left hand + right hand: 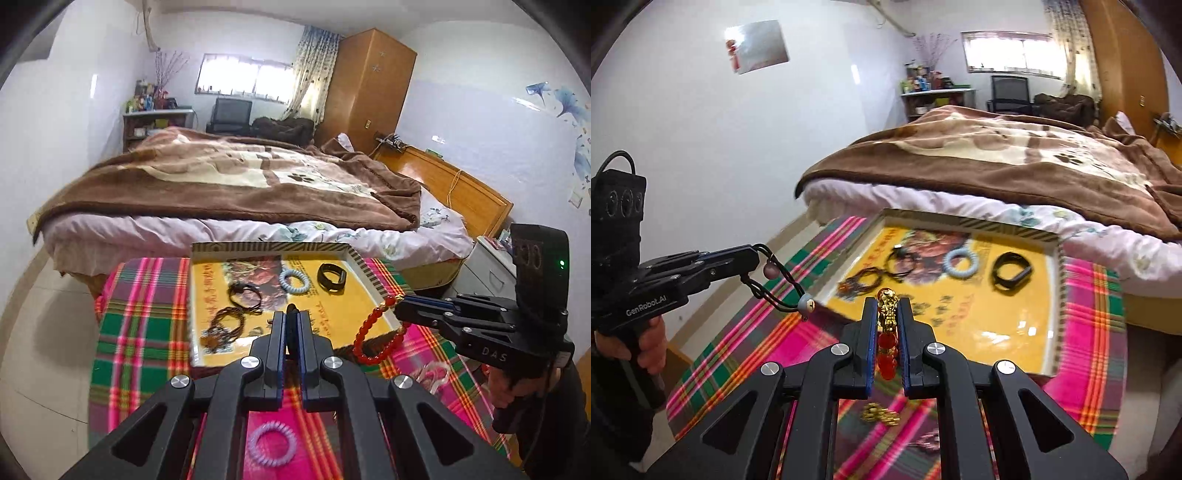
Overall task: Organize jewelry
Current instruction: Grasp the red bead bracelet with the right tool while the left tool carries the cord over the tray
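A shallow tray [269, 246] with a yellow bottom and striped rim sits on a plaid cloth [147, 314]. In it lie black cord bracelets [243, 293], a brown beaded one [221, 323], a pale blue spiral tie [293, 280] and a black band [331, 277]. My left gripper [291, 314] is shut on a black cord bracelet [775, 291] with round beads, which dangles left of the tray [1008, 229]. My right gripper [887, 306] is shut on a red bead bracelet [886, 350] with a gold charm; this bracelet [373, 332] hangs over the tray's right rim.
On the cloth in front of the tray lie a purple spiral tie [271, 443], a clear piece [434, 376] and a gold chain [881, 413]. A bed with a brown blanket [221, 177] stands right behind the table. A hand [646, 343] grips the left handle.
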Motion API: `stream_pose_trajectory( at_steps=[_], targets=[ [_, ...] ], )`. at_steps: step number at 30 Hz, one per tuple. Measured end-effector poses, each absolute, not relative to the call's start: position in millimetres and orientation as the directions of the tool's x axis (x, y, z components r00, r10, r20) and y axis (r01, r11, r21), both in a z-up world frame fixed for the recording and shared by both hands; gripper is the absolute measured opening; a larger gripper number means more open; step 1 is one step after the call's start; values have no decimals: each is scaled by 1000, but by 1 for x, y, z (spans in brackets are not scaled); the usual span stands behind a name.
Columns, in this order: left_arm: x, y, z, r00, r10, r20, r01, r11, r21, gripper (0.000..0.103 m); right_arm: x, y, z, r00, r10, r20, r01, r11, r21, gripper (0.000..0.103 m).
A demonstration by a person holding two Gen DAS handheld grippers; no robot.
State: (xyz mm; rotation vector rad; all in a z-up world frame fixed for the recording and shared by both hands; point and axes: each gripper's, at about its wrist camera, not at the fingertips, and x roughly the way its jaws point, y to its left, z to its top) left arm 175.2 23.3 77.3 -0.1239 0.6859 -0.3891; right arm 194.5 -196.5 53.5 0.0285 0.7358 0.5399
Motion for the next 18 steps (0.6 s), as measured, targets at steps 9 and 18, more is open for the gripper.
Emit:
stream_pose_trajectory(
  at_steps=[9,18],
  targets=[
    [240,-23,46,627,-447,-638,345,894,-286,5,242,-233,34,623,392,-677,-343,915,214,10],
    [289,-63,-6,507,-474,-720,375,873,-311,5,286,-245,-2,560,345,-754,-288,934,213,10]
  ],
)
